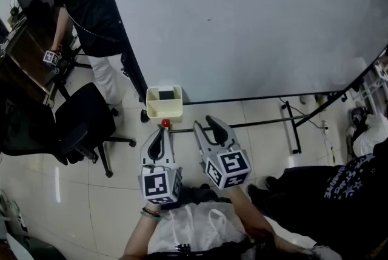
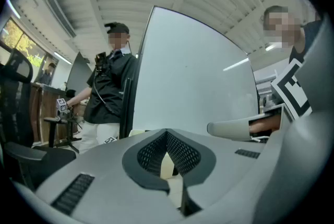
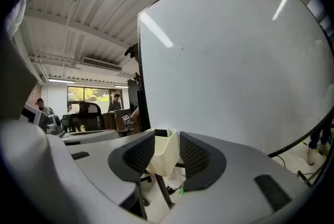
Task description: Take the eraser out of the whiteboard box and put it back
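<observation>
A cream whiteboard box [image 1: 163,110] hangs at the lower left corner of the big whiteboard [image 1: 254,22], with the dark eraser [image 1: 165,94] lying inside it. My left gripper [image 1: 160,133] is held just below the box, its jaws shut with nothing in them; in the left gripper view the left gripper [image 2: 167,137] shows its pads meeting. My right gripper [image 1: 204,123] hovers to the right of the box and short of it, open a little and empty. Past the right gripper [image 3: 166,139], the box [image 3: 166,157] and the eraser's top [image 3: 160,133] show between the jaws.
A black office chair [image 1: 85,116] stands left of the box. A person [image 1: 91,4] stands at the whiteboard's left edge. The whiteboard's black stand legs [image 1: 291,125] run across the floor. A small red round thing [image 1: 165,123] sits under the box. Another person [image 1: 339,186] is at lower right.
</observation>
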The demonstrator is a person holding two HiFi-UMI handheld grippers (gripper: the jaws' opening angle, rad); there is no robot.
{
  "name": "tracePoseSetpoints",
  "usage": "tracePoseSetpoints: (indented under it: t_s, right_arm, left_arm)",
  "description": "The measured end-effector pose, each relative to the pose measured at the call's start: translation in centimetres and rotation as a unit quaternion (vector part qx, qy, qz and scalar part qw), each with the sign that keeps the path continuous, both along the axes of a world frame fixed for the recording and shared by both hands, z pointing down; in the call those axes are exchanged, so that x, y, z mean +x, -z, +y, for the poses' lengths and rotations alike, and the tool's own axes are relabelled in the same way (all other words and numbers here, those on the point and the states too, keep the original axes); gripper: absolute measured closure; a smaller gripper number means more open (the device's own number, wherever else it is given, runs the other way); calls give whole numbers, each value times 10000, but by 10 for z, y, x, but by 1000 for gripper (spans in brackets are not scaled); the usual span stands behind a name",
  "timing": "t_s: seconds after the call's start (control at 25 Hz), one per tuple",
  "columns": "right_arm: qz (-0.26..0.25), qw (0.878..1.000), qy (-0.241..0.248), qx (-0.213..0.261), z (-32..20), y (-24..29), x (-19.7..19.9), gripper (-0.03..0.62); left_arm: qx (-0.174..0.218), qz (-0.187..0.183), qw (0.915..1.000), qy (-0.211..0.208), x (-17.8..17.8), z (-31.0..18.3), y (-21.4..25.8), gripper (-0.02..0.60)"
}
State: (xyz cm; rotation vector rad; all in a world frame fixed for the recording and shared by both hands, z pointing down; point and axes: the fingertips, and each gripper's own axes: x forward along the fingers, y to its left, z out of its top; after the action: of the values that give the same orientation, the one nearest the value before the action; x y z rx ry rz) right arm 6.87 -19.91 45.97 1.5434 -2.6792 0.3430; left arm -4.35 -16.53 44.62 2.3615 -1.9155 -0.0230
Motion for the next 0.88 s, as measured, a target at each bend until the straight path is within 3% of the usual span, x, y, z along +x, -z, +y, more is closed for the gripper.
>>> tracePoseSetpoints:
  t_s: [0.2,0.6,0.76,0.88]
  right_arm:
    - [26,10000,-12,-20,2,0,-1,418]
    - [90,9998,128,-87,-5,-2,-27,416]
    - [161,9996,200,-63,-16,0,-49,416]
    - [282,9994,192,-33,-29,1,-65,413]
  left_arm:
    - [-8,-304,9994,-134,-3,4,-10,580]
    - [-56,-180,9997,128,-30,11,-5,580]
    - [-41,-359,9991,221,-53,15,-8,580]
    - [-58,-189,9990,413,-68,14,-5,580]
